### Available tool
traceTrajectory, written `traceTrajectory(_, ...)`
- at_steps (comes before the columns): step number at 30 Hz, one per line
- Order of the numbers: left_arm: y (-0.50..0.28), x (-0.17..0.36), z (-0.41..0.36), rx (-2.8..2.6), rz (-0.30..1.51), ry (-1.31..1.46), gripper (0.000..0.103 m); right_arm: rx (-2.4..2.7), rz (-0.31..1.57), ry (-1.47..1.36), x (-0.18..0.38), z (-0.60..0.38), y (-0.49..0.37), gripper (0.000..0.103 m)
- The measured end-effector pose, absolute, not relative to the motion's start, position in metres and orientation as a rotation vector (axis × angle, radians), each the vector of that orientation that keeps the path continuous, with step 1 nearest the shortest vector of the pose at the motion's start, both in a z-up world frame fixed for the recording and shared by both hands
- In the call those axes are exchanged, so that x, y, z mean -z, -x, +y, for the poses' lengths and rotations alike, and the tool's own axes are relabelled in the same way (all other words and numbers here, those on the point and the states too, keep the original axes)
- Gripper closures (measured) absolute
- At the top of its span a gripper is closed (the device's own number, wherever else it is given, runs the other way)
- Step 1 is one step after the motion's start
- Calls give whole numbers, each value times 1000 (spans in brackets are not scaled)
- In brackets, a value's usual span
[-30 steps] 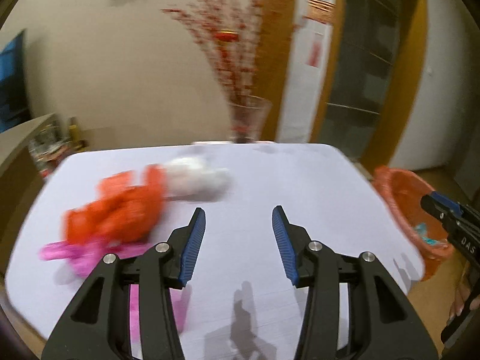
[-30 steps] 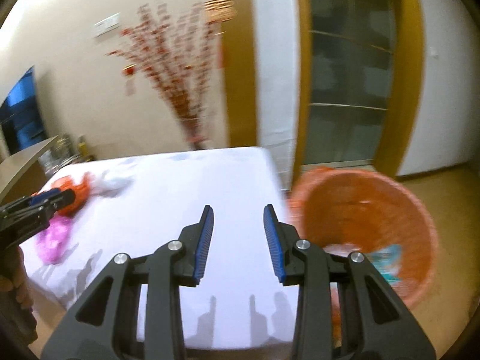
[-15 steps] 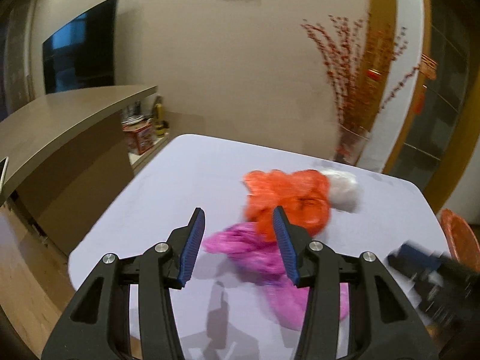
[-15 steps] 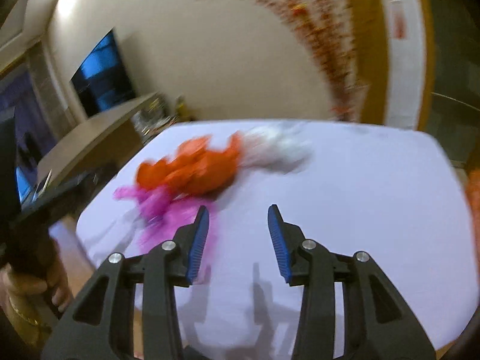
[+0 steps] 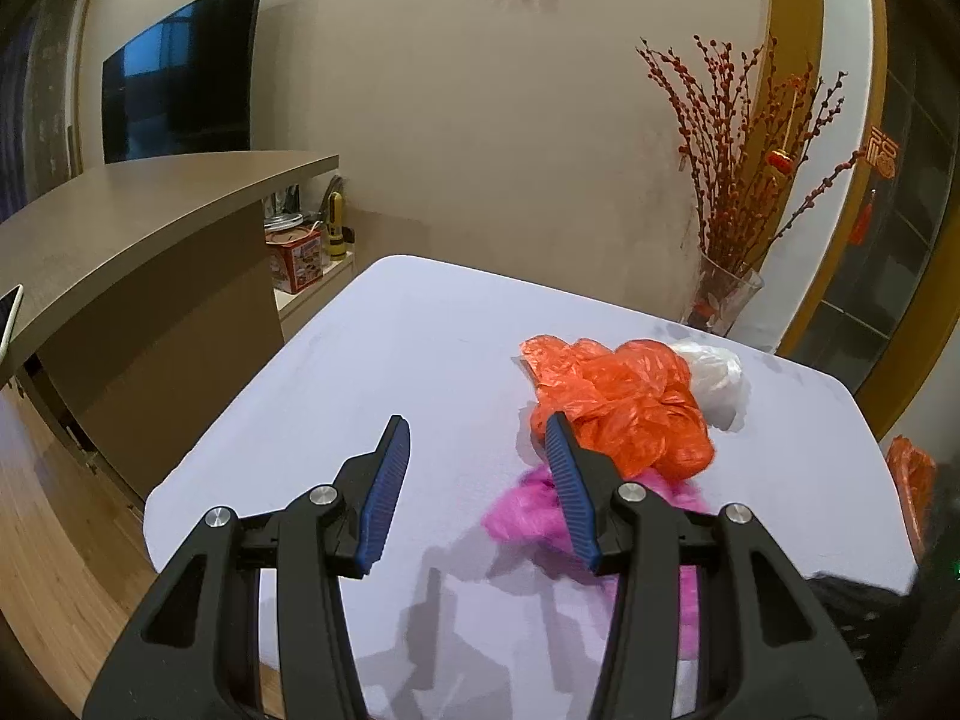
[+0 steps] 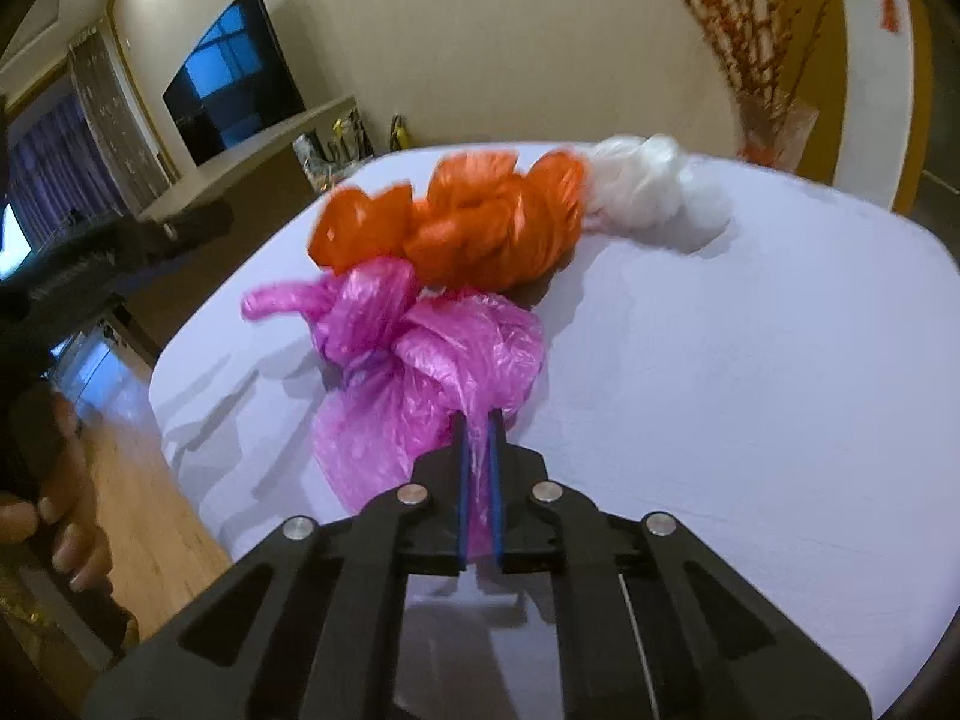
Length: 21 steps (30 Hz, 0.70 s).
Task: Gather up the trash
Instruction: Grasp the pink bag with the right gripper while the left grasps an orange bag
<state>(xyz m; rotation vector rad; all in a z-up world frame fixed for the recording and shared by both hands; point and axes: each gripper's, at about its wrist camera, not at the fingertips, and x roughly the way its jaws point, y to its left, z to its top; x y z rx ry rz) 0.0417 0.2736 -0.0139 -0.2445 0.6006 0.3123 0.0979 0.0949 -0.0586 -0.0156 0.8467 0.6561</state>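
Three crumpled plastic bags lie together on the white table [image 6: 750, 360]: a pink bag [image 6: 420, 360] nearest me, an orange bag [image 6: 480, 222] behind it and a white bag [image 6: 648, 186] at the far end. My right gripper [image 6: 478, 420] is shut on the near edge of the pink bag. My left gripper [image 5: 477, 438] is open and empty above the table, left of the orange bag [image 5: 624, 402]; the pink bag [image 5: 528, 510] lies partly behind its right finger. The white bag [image 5: 714, 378] sits beyond the orange one.
An orange trash basket [image 5: 909, 474] shows past the table's right edge. A glass vase with red branches [image 5: 726, 294] stands behind the table's far edge. A brown counter [image 5: 138, 240] with a TV [image 5: 180, 96] above it is to the left. Wooden floor [image 5: 48, 540] lies below.
My right gripper has come down to the pink bag and closed on its edge. My left gripper has stayed open and swung slightly left, so the bags now sit to its right.
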Motion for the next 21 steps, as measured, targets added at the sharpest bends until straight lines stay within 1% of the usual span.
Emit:
traceTrajectory(11,-62,14,246,-235,629,217,55,-519,685,-14,10,-1,-71,97)
traceTrajectory(13,-69,16,239,-210,646,214,52,-453,665,-24,6,-23,-71,97)
traceTrajectory(14,-72,16,235,-200,652,213,47,-428,661,-28,5,-32,-70,97)
traceTrajectory(15,-77,18,230,-187,659,209,45,-404,659,-35,4,-41,-71,97)
traceTrajectory(21,-108,32,209,-188,726,154,44,-282,640,-93,0,-91,-76,97)
